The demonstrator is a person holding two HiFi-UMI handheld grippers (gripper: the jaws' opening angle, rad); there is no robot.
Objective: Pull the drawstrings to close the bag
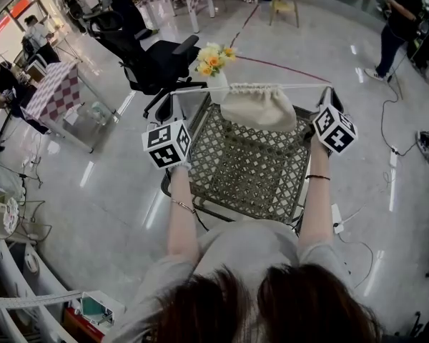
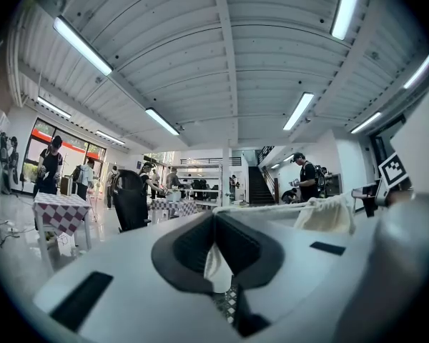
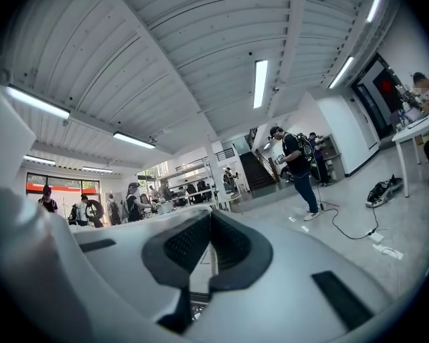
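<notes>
Pinching taut white cord drawstrings (image 1: 307, 86) in left gripper (image 2: 213, 220) and right gripper (image 3: 209, 219); cinching the cream cloth bag (image 1: 259, 107), mouth already gathered, seemingly nearing closed.

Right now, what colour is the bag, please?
The bag is cream, clearest in the head view.

Bag (image 1: 259, 107) on table (image 1: 250, 174), far edge, centre. Drawstring (image 1: 200, 89) stretched across bag's top — left gripper (image 2: 213, 219) at its left end, right gripper (image 3: 209, 219) at right end. Flower vase (image 1: 216, 73) just behind bag, to left — office chair (image 1: 154, 63) beyond, further left.
</notes>
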